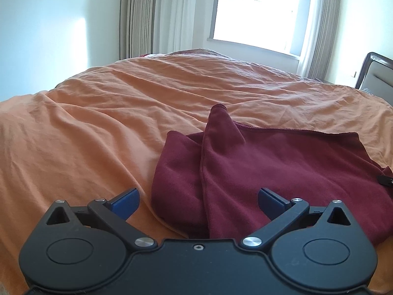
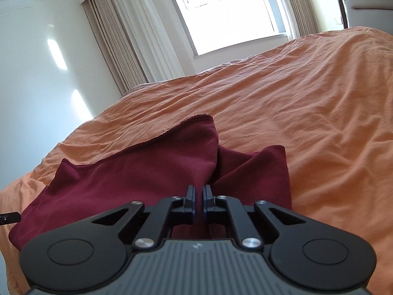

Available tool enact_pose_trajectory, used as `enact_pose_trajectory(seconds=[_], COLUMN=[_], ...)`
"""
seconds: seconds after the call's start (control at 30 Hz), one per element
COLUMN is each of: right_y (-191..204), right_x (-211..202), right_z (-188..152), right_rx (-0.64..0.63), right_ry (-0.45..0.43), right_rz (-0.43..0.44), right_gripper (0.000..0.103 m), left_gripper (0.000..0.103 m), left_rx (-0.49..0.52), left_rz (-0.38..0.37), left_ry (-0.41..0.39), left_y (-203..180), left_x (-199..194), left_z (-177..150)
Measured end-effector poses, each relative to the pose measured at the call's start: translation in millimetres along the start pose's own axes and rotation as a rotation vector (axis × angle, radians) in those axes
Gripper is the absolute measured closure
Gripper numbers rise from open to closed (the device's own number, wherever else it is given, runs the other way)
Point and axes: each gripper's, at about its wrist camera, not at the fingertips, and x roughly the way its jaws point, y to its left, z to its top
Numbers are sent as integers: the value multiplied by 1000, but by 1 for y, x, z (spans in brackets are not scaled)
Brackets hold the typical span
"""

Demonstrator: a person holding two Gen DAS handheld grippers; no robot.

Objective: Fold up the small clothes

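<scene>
Your right tongs (image 2: 199, 196) are pressed together, pinching a fold of the maroon cloth (image 2: 147, 172); your left tongs (image 1: 197, 199) stand spread wide, empty, cloth at their 1 o'clock. The cloth lies rumpled on the orange bed (image 1: 98, 123), one corner peaked at 12 o'clock. By my judgement folding is barely begun.

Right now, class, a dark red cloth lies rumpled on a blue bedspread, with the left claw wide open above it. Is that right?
One detail is wrong: the bedspread is orange, not blue, as the left wrist view shows. The rest stands: the dark red cloth lies rumpled on it, and the left claw is wide open above it.
</scene>
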Motion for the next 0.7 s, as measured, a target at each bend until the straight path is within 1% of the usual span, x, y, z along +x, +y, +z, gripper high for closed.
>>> enact_pose_trajectory(seconds=[0.1, 0.27, 0.33, 0.4, 0.43, 0.47, 0.5, 0.53, 0.57, 0.6, 0.67, 0.7], right_y=[-2, -9, -6, -2, 1, 4, 5, 8, 10, 12, 18, 20], right_x=[-10, -8, -7, -8, -10, -11, -13, -15, -18, -19, -22, -24], right_z=[-4, -11, -11, -11, -11, -11, -11, -12, -12, -13, -14, -15], right_rx=[2, 28, 18, -10, -23, -42, -57, -72, -92, -113, -151, -168], right_ry=[-17, 8, 7, 2, -3, -8, -15, -25, -33, -39, -52, -60], right_rz=[-11, -20, -27, -36, -47, -51, -58, -68, -76, -85, -104, -109], right_gripper=[97, 97, 94, 88, 84, 73, 65, 50, 44, 42, 28, 25], left_gripper=[1, 1, 1, 1, 1, 1, 1, 1, 1, 1, 1, 1], left_rx=[5, 0, -3, -4, -3, -4, -4, -5, -7, -8, -9, -10], left_rz=[5, 9, 10, 7, 7, 7, 7, 6, 4, 3, 3, 3], left_ry=[3, 8, 12, 13, 13, 13, 13, 13, 13, 15, 18, 20], left_y=[2, 5, 5, 5, 5, 5, 5, 5, 5, 5, 4, 4], left_x=[0, -1, -1, -2, -2, -2, -2, -1, -2, -1, -1, -1], left_z=[-1, -4, -5, -5, -5, -6, -6, -6, -6, -7, -9, -11])
